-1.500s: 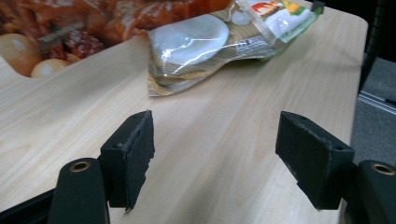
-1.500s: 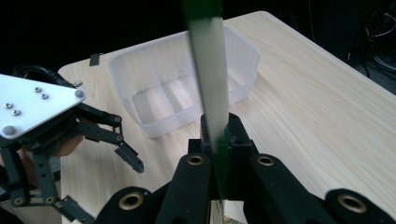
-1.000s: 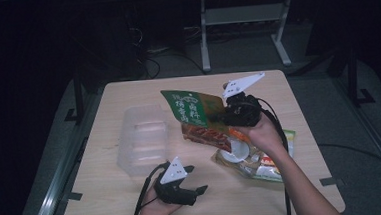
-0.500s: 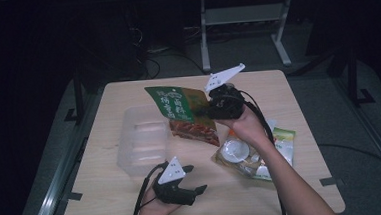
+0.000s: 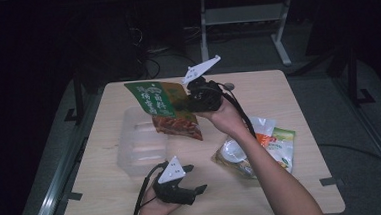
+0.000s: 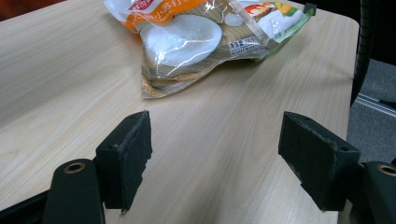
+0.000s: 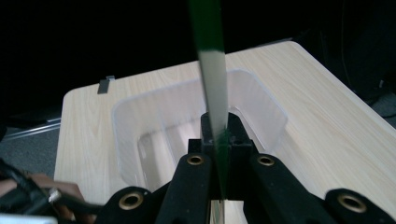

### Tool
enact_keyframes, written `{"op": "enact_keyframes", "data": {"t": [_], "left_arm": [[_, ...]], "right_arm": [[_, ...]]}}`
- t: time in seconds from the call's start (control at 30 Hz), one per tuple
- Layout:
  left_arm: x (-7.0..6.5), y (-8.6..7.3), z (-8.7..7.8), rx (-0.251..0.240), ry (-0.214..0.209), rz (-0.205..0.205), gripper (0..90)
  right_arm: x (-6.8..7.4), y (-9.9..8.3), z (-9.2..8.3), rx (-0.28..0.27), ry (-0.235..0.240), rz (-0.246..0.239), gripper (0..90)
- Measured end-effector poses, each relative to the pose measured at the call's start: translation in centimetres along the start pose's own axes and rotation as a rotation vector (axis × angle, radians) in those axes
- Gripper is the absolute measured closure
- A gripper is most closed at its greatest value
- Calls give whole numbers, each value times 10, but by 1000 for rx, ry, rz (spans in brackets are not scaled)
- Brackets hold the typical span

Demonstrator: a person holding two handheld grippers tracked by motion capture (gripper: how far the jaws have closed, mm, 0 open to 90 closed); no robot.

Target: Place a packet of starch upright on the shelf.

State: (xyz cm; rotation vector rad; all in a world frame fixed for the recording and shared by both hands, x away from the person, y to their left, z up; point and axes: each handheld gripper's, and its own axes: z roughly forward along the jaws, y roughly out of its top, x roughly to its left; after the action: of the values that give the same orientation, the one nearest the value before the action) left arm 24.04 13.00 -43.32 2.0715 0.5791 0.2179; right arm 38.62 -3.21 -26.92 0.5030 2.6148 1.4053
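Note:
A green and red snack packet (image 5: pixel 166 109) hangs in the air above the table, held by its edge in my right gripper (image 5: pixel 190 101), which is shut on it. In the right gripper view the packet's thin edge (image 7: pixel 214 93) runs up from between the closed jaws, with the clear plastic tub (image 7: pixel 196 121) below and beyond. The tub (image 5: pixel 138 143) lies on the table's left part, under the packet. My left gripper (image 5: pixel 195 180) rests near the table's front edge, open, with nothing between its pads (image 6: pixel 128 156).
A pile of other snack packets (image 5: pixel 261 146) lies to the right on the wooden table (image 5: pixel 298 101); in the left gripper view one see-through packet (image 6: pixel 205 37) lies just ahead. A metal frame (image 5: pixel 243 19) stands on the floor behind the table.
My right gripper has carried the green packet leftward and a little up, from near the pile to above the tub. The left gripper has stayed put.

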Motion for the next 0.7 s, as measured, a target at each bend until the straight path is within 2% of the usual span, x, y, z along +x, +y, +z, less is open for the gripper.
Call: {"op": "enact_keyframes", "data": {"t": [0.37,0.4,0.5,0.7], "left_arm": [[4,-1,0,-10,7,-1,252],[4,-1,0,-15,8,-5,253],[5,-1,0,-21,10,-11,252],[5,-1,1,-20,8,-10,253]], "right_arm": [[2,18,32,-4,36,-8,894],[2,20,40,-8,45,-2,895],[3,21,50,-6,52,4,894],[4,23,63,-19,70,24,894]]}}
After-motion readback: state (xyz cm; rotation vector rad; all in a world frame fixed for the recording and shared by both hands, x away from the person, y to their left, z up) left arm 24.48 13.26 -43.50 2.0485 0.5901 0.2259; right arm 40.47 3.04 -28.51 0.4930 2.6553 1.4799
